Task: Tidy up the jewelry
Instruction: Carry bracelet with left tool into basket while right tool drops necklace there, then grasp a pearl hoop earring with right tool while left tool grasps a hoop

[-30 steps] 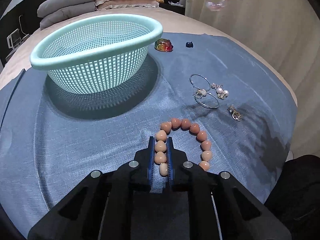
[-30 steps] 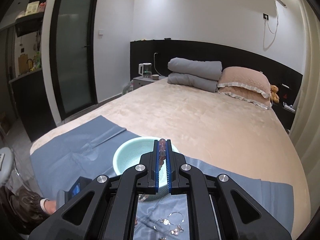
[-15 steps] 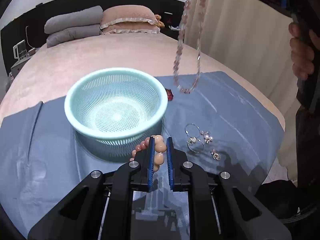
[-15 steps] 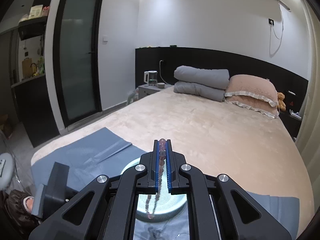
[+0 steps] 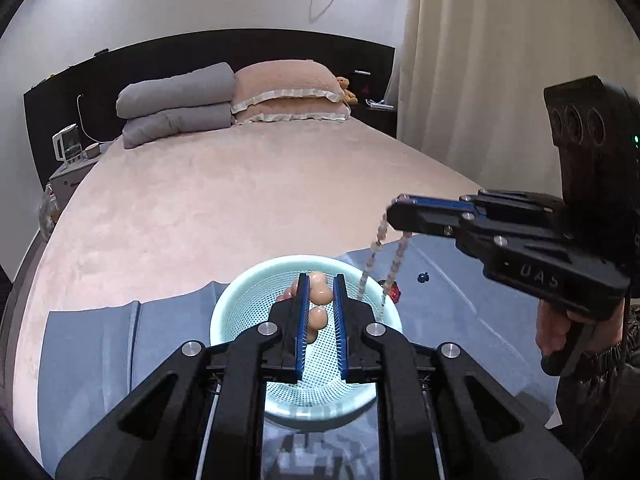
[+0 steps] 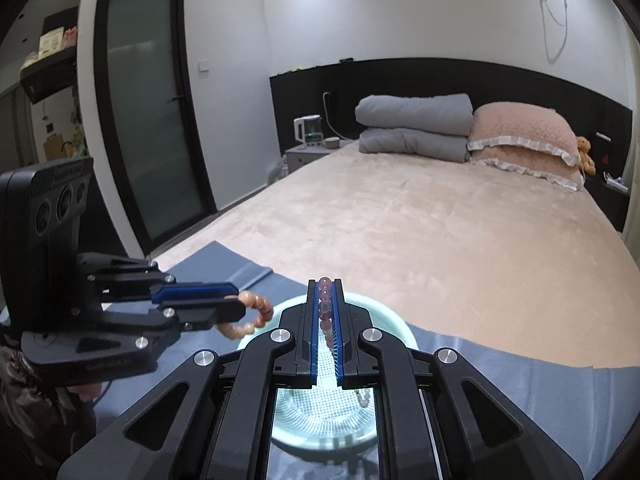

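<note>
Peach bead bracelet (image 5: 319, 300) — pinched in left gripper (image 5: 320, 284) — above basket (image 5: 236, 312).

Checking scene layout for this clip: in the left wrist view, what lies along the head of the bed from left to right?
Kettle on the nightstand → folded grey duvet → pink pillows → small teddy bear → curtain.

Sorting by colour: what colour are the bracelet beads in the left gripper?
Peach-orange bracelet beads in the left gripper, clearest in the left wrist view.
</note>
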`<state>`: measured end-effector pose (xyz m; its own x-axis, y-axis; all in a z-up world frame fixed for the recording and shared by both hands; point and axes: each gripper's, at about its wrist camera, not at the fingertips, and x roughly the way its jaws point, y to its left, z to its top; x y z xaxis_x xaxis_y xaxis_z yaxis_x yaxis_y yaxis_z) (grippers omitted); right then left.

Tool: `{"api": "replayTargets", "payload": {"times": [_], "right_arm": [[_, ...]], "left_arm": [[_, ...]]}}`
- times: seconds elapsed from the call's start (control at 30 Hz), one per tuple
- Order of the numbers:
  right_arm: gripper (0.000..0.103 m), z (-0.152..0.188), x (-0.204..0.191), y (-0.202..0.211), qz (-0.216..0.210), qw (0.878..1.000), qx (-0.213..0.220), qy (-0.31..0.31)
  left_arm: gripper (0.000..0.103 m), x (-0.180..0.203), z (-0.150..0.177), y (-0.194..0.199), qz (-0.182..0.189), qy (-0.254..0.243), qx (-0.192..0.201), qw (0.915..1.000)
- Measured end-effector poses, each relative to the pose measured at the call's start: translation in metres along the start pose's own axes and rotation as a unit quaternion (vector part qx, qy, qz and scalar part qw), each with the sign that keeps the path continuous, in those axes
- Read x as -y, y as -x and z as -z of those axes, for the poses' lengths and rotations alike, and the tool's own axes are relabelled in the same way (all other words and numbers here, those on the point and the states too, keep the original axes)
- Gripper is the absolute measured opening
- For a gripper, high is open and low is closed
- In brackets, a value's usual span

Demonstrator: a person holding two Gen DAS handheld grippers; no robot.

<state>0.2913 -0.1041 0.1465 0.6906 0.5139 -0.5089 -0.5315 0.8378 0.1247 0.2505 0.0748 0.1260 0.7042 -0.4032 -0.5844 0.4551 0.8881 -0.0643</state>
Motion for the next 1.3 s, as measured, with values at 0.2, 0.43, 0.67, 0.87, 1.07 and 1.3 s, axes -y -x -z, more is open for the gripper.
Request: {"api": "replayTargets", "payload": {"times": [0.2, 0.43, 0.67, 0.87, 1.07, 1.3], "right_arm": [[0.006, 0.028, 0.022, -0.041, 0.002, 0.999, -0.048, -0.018], [0.008, 0.059, 0.039, -0.073, 0.021, 0.995, -0.091, -0.022], [0.017, 0.066, 0.057, -0.066, 0.049, 0.993, -0.099, -0.035], [0.069, 0.068, 0.061, -0.019, 0.093, 0.993, -0.069, -0.018], [0.088, 0.086, 0.060, 0.039, 0.123, 0.990, -0.056, 0.032], [0.086, 0.153, 0.069, 0.082, 0.074, 0.991, -0.080, 0.082]], "left_arm": [[0.012, -0.020, 0.015, -0.053, 0.003, 0.024, -0.051, 0.9984], [0.012, -0.031, 0.044, -0.099, 0.012, 0.037, -0.103, 0.9939], [0.055, -0.038, 0.051, -0.095, -0.003, 0.046, -0.100, 0.9939], [0.093, -0.029, 0.046, -0.053, -0.002, 0.024, -0.060, 0.9979], [0.097, 0.014, 0.060, -0.021, 0.058, -0.057, -0.039, 0.9960], [0.097, 0.080, 0.100, -0.026, 0.134, -0.174, -0.047, 0.9745]]}}
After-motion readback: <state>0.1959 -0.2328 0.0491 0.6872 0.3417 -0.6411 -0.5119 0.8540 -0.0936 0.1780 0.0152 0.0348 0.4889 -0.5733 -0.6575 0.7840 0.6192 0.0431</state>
